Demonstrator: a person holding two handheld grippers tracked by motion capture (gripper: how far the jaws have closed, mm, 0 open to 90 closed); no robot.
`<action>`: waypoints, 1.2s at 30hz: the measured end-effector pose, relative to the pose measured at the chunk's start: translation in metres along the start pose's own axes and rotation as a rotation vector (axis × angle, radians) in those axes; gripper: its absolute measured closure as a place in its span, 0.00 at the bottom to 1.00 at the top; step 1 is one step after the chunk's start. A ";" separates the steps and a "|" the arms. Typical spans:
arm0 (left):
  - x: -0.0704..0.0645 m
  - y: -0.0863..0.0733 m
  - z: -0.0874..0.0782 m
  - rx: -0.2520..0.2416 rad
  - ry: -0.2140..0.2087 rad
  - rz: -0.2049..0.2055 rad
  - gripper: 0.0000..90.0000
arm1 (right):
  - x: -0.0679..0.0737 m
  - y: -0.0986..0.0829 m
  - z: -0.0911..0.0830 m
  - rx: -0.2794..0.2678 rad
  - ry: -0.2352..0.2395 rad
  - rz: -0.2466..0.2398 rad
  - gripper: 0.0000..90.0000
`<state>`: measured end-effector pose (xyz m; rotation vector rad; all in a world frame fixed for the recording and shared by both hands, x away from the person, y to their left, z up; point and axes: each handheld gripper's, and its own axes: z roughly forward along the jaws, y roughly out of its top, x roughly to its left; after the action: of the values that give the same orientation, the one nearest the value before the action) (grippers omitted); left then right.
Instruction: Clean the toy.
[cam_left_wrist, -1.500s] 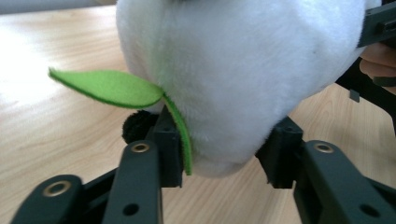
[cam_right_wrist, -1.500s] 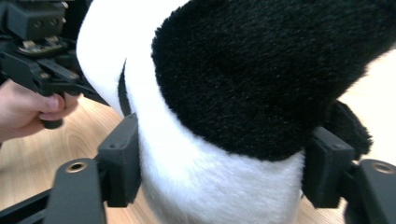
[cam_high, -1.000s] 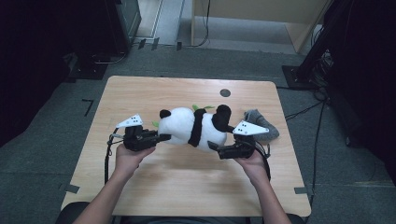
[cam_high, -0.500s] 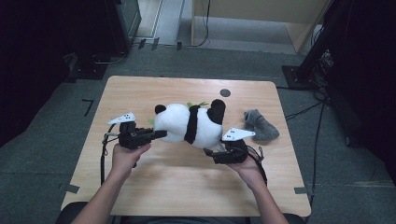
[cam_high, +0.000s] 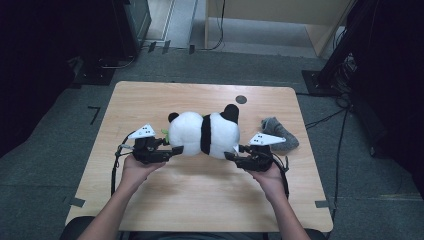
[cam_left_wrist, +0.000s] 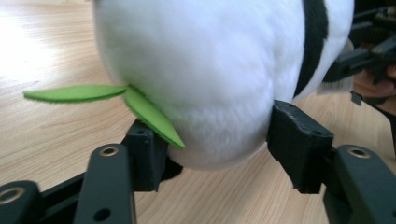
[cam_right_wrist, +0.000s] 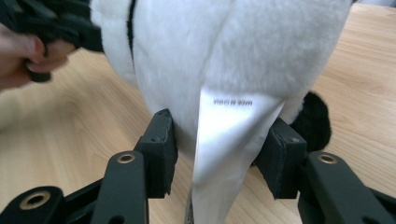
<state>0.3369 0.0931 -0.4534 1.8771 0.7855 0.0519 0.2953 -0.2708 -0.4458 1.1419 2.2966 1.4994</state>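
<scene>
change since earlier: panda toy (cam_high: 203, 134) had swung round from a tilt to lie straight left-right; both hands had dropped lower and nearer, and the right one had come off the grey cloth.
panda toy: lay across the middle of the table (cam_high: 150, 95), white belly up, one black ear at the far left, another black bit at the far right. Looked carried or turned between two ends, not parked.
left gripper (cam_high: 172, 149): jaws spread around the toy's left end, pads pressing into the white fur on both sides in the left gripper view (cam_left_wrist: 205, 140); clamped on it, likely to keep that end from sagging.
right gripper (cam_high: 232, 155): jaws pinched the toy's right end with the white label (cam_right_wrist: 233, 140) hanging between them; held so the two grips shared the load.
green leaves (cam_left_wrist: 116, 100): stuck out from the toy just above the left gripper's near jaw, not caught by it.
grey cloth (cam_high: 277, 134): lay on the table right of the toy, just beyond the right gripper, apart from the toy.
black dot (cam_high: 241, 99): far edge of the table, well apart from the toy.
</scene>
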 end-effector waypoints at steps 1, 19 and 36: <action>0.000 0.000 0.001 0.005 0.003 -0.002 0.43 | 0.000 0.000 -0.001 -0.003 0.000 0.003 0.58; 0.012 -0.010 0.002 0.054 0.002 -0.139 0.44 | 0.004 -0.002 0.012 0.085 -0.011 -0.018 0.46; 0.017 -0.003 -0.007 0.020 0.044 -0.104 0.43 | -0.009 0.001 -0.008 0.028 -0.055 -0.015 0.36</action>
<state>0.3455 0.1087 -0.4580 1.8567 0.9156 0.0205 0.2974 -0.2825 -0.4433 1.1556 2.2921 1.4169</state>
